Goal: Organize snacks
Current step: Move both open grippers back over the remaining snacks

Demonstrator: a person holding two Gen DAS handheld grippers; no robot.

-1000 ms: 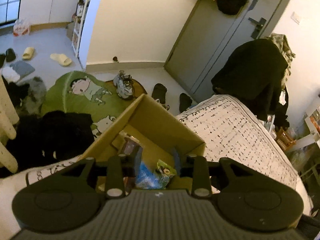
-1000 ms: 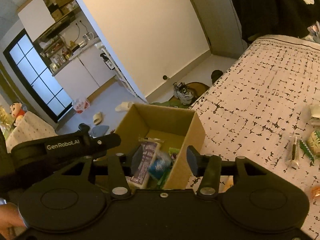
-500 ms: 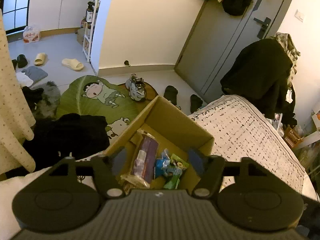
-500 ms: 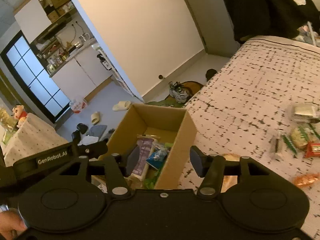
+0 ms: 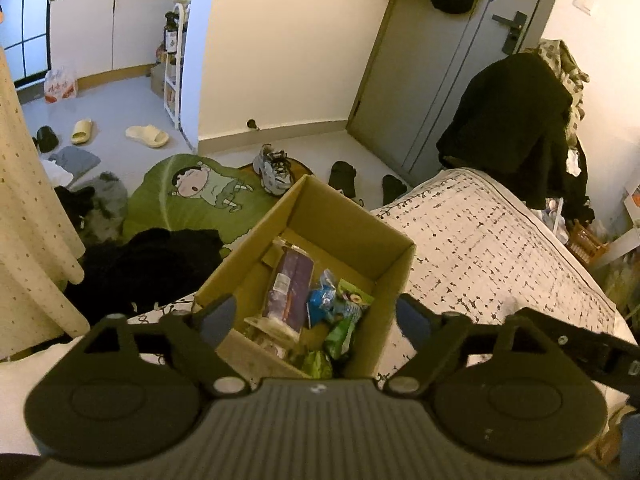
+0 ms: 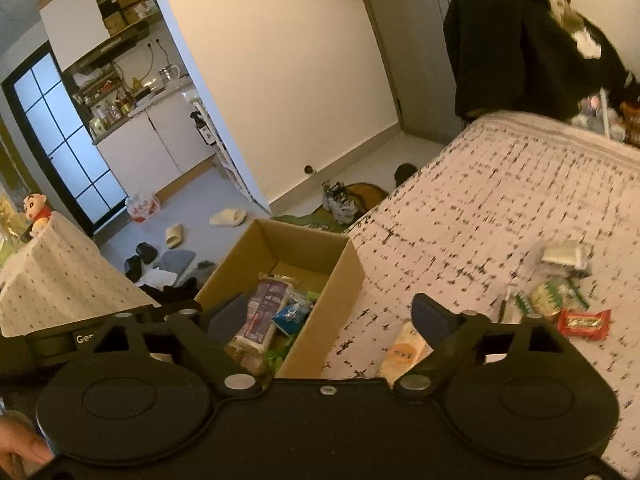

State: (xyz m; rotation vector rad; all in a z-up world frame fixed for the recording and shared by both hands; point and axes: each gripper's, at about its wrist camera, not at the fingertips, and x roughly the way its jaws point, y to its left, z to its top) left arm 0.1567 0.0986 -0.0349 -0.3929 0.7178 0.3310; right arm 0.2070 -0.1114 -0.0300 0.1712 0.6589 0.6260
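2 grippers, left (image 5: pixel 313 318) and right (image 6: pixel 335 317), jaws wide above cardboard box (image 5: pixel 362 224); "Gen" readable.

Dim warm indoor light, strong fisheye bending at edges, right view motion-blurred, dark corners

Home bedroom, bed (image 5: pixel 480 240), slippers (image 5: pixel 146 136), kitchenette (image 6: pixel 132 96)

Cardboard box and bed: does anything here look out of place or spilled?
Yes. Several snacks lie loose on the bed cover, apart from the cardboard box: a red packet, a green packet and a pale pouch. The box stands upright, nothing spilled from it.
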